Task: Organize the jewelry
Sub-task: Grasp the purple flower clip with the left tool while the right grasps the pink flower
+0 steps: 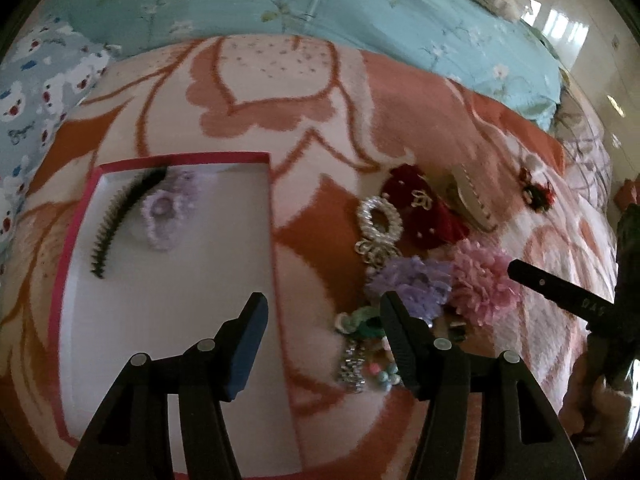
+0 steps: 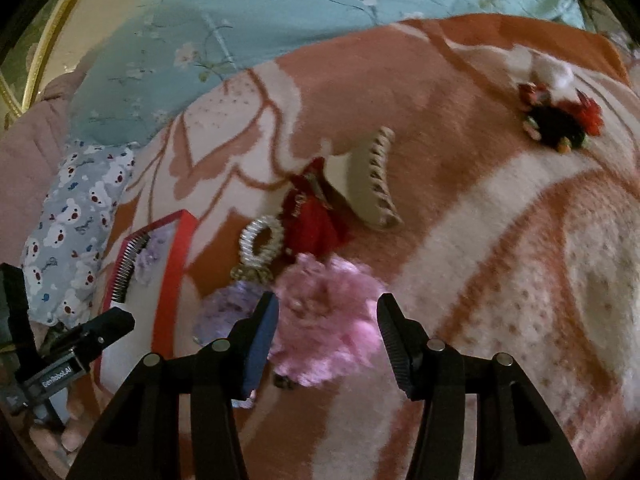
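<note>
A red-rimmed white box [image 1: 168, 320] lies on the blanket and holds a black comb [image 1: 120, 216] and a pale lilac scrunchie [image 1: 164, 212]. My left gripper [image 1: 324, 340] is open and empty over the box's right rim, beside a pile of jewelry: a silver scrunchie [image 1: 378, 220], a red bow [image 1: 424, 204], a lilac flower [image 1: 412, 284], a pink flower [image 1: 484, 284], bead bracelets [image 1: 360, 356]. My right gripper [image 2: 326, 336] is open, its jaws either side of the pink flower [image 2: 328, 320], just above it. The box [image 2: 176, 264] shows at left in the right wrist view.
A beige claw clip [image 2: 368, 184] lies behind the red bow [image 2: 312, 216]. A red and black hair ornament [image 2: 560, 116] lies apart at the far right. A teal floral quilt [image 1: 280, 4] and a bear-print pillow [image 2: 76, 220] border the orange-patterned blanket [image 2: 520, 240].
</note>
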A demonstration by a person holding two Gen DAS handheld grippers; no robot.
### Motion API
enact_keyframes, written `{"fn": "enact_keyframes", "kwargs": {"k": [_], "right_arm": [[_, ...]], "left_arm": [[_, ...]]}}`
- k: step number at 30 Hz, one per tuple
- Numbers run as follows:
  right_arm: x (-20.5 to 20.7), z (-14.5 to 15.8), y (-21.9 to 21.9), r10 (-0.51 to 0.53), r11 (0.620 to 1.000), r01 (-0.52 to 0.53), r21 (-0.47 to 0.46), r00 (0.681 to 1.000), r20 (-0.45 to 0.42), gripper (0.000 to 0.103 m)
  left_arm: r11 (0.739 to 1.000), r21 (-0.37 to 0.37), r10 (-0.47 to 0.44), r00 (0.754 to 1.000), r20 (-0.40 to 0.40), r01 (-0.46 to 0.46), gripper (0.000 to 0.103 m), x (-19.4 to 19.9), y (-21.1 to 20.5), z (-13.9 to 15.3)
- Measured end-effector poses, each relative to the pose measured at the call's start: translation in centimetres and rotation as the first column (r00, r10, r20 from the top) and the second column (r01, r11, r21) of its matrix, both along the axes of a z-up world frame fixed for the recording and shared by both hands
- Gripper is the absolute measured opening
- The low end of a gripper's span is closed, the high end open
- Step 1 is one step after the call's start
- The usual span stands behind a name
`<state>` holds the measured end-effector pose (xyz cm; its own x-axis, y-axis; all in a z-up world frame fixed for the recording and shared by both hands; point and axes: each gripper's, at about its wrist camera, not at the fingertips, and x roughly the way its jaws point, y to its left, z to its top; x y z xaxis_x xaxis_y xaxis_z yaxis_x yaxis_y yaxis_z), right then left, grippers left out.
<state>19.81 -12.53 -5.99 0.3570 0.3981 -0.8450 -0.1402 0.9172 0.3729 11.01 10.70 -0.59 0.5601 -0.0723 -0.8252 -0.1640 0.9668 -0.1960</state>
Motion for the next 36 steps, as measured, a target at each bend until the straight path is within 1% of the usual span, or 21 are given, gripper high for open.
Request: {"fn": "enact_keyframes", "kwargs": {"k": [6,14,17,18,19,20,21,22,23,24,26,31,36], "right_arm": [[-0.3,-0.7,-0.2,0.003,1.0,-0.003,-0.003,1.0,-0.012,0.053],[-0.3,-2.1,0.3,0.017,1.0,-0.017,0.002,0.999,-0.035,0.053],[-0.4,-2.2,0.3,0.016,1.0,-0.016,0.002,0.999,-0.032,0.051],[-0.4,-2.2,0.1,0.016,1.0,-0.016,0.009,0.999,-0.036,0.045],[-0.4,-2.3,0.2,0.016,1.0,-0.016,0.007,0.999,-0.04,0.033],[-0.3,-2.3,0.2,0.016,1.0,-0.016,0.003,0.999,-0.041,0.027],[-0.4,-2.3,0.1,0.013,1.0,-0.013,0.003,0.999,-0.039,0.02],[-0.5,-2.1,0.1,0.012,1.0,-0.011,0.002,0.999,-0.034,0.016],[-0.5,-2.0,0.1,0.011,1.0,-0.011,0.001,1.0,-0.029,0.014],[-0.6,-1.9,0.0,0.01,1.0,-0.01,0.002,1.0,-0.026,0.011],[-0.7,-1.6,-0.2,0.002,1.0,-0.002,0.012,1.0,-0.02,0.01],[-1.1,-0.2,-0.4,-0.005,0.999,0.005,0.032,1.0,0.008,0.008],[-1.6,1.4,-0.1,0.001,0.999,-0.003,0.045,0.999,0.043,0.008]], "left_arm": [[0.999,-0.013,-0.038,0.999,-0.024,0.037,0.059,1.9,-1.8,-1.3],[0.997,-0.032,-0.078,0.995,-0.061,0.076,0.059,5.2,-3.8,-4.3],[0.995,-0.038,-0.09,0.993,-0.075,0.087,0.057,6.2,-4.4,-5.3],[0.995,-0.038,-0.094,0.992,-0.08,0.092,0.057,6.4,-4.6,-5.7],[0.995,-0.037,-0.1,0.991,-0.083,0.098,0.048,6.5,-4.9,-5.9],[0.993,-0.042,-0.115,0.989,-0.089,0.111,0.03,6.7,-5.2,-6.2],[0.991,-0.052,-0.126,0.988,-0.095,0.121,0.022,6.9,-5.3,-6.5],[0.99,-0.059,-0.133,0.986,-0.096,0.128,0.018,6.9,-5.4,-6.6],[0.99,-0.05,-0.135,0.987,-0.089,0.131,0.015,6.8,-5.6,-6.6],[0.99,-0.042,-0.136,0.987,-0.085,0.133,0.012,6.7,-5.6,-6.5],[0.99,-0.042,-0.14,0.987,-0.074,0.137,0.008,6.4,-5.6,-6.2],[0.993,-0.013,-0.119,0.992,-0.046,0.118,0.005,4.8,-5.0,-5.1],[0.995,-0.034,-0.091,0.996,-0.001,0.091,0.005,2.4,-3.8,-3.2]]}}
